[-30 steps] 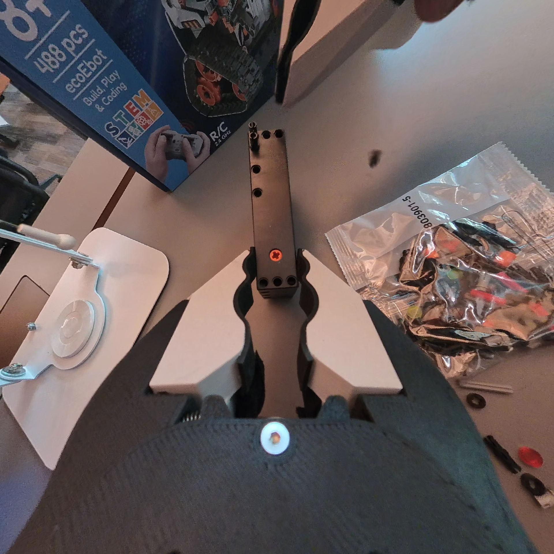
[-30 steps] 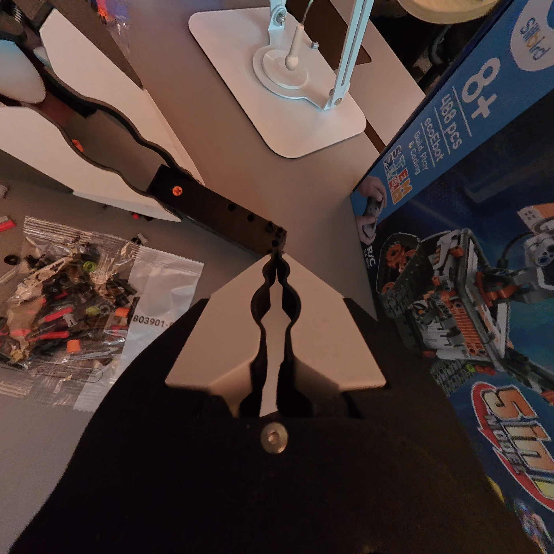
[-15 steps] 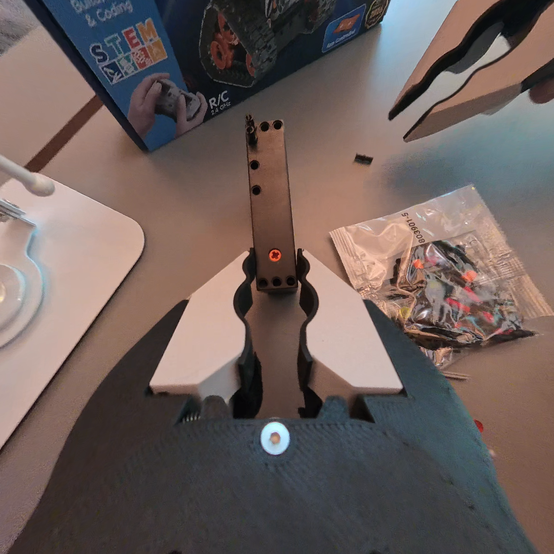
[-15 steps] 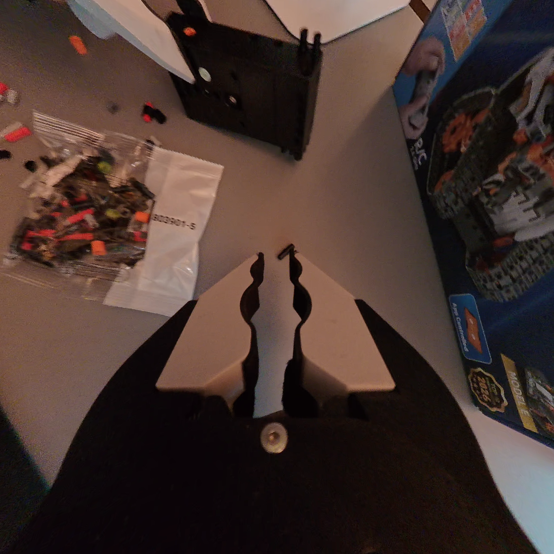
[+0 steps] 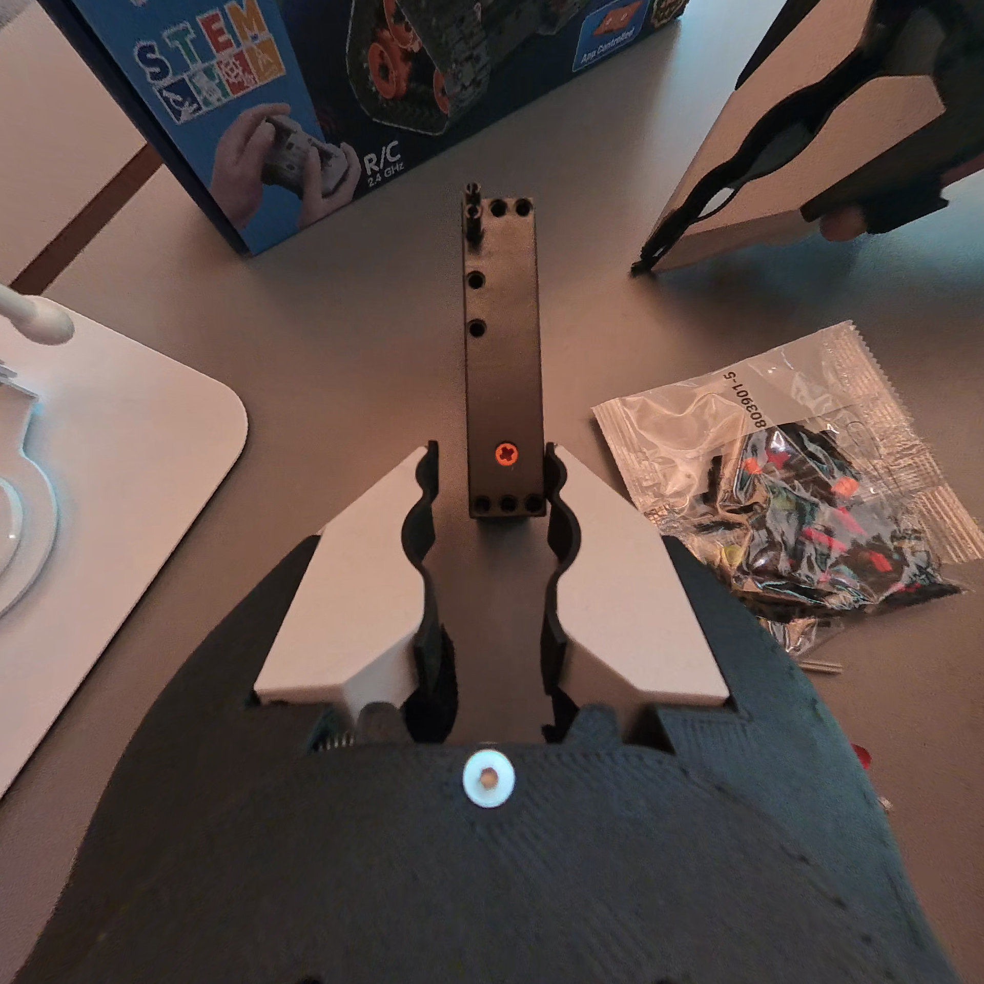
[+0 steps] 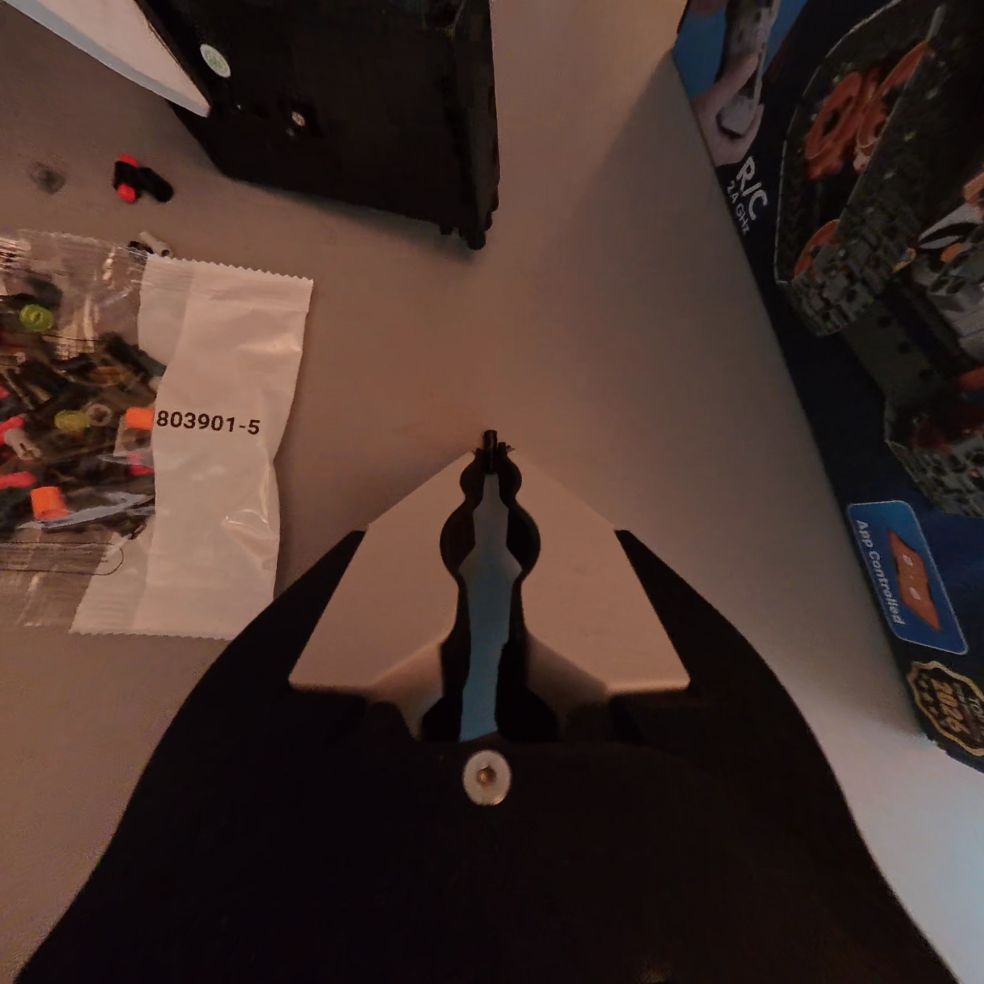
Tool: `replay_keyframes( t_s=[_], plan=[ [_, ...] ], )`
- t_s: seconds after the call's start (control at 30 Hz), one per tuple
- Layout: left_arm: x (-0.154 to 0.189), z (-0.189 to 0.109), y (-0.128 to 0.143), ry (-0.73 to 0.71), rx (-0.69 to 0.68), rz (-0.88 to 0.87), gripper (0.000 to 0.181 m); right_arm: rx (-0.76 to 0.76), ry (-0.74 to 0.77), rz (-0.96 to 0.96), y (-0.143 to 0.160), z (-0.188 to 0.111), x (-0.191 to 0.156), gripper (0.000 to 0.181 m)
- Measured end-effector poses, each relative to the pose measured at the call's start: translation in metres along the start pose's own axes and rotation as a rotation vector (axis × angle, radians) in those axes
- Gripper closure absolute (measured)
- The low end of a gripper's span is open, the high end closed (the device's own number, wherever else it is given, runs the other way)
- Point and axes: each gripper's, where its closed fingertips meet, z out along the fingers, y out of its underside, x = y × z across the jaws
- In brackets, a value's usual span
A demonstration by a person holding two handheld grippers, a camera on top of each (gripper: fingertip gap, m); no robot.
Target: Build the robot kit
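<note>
A long black block with holes and an orange screw head (image 5: 503,372) stands on the grey table between the pads of my left gripper (image 5: 492,450). The jaws are open; a clear gap shows between the left pad (image 5: 426,479) and the block. The block also shows as a wide black box in the right wrist view (image 6: 362,106), with a white finger of the left gripper beside it. My right gripper (image 6: 490,452) is shut on a small black pin (image 6: 489,443) that sticks out past its tips. It shows in the left wrist view (image 5: 647,261) with its tips down at the table.
A clear bag of small black, red and orange parts (image 5: 788,479) lies right of the block; it also shows in the right wrist view (image 6: 133,426). A blue toy box (image 5: 372,80) stands behind. A white lamp base (image 5: 106,452) is at the left. Loose pieces (image 6: 138,178) lie near the block. The tips of one gripper are about 15 cm away from the tips of the other.
My left jaws have widened off the black block, which they gripped before. My right jaws, open around a small black pin on the table half a second ago, have closed on it.
</note>
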Motion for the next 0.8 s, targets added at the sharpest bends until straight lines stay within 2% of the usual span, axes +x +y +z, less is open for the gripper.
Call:
replay_keyframes(
  t_s=[0.2, 0.3, 0.43, 0.53, 0.63, 0.8],
  plan=[
    [0.001, 0.000, 0.001, -0.034, -0.008, 0.068, 0.141, 0.072, -0.045, 0.008, -0.011, -0.008, -0.006, 0.180],
    [0.000, -0.004, -0.005, -0.073, 0.014, 0.099, 0.131, 0.143, -0.091, 0.012, -0.029, -0.020, -0.014, 0.180],
    [0.006, -0.025, -0.035, -0.169, 0.158, 0.277, 0.125, 0.263, -0.224, 0.022, -0.066, -0.043, -0.040, 0.179],
    [0.038, -0.046, -0.063, -0.229, 0.319, 0.561, 0.136, 0.328, -0.346, 0.035, -0.089, -0.057, -0.062, 0.179],
    [0.073, -0.052, -0.068, -0.259, 0.386, 0.806, 0.150, 0.360, -0.482, 0.045, -0.103, -0.070, -0.085, 0.180],
    [0.084, -0.054, -0.068, -0.278, 0.411, 0.862, 0.172, 0.384, -0.579, 0.054, -0.113, -0.081, -0.100, 0.180]
  ],
)
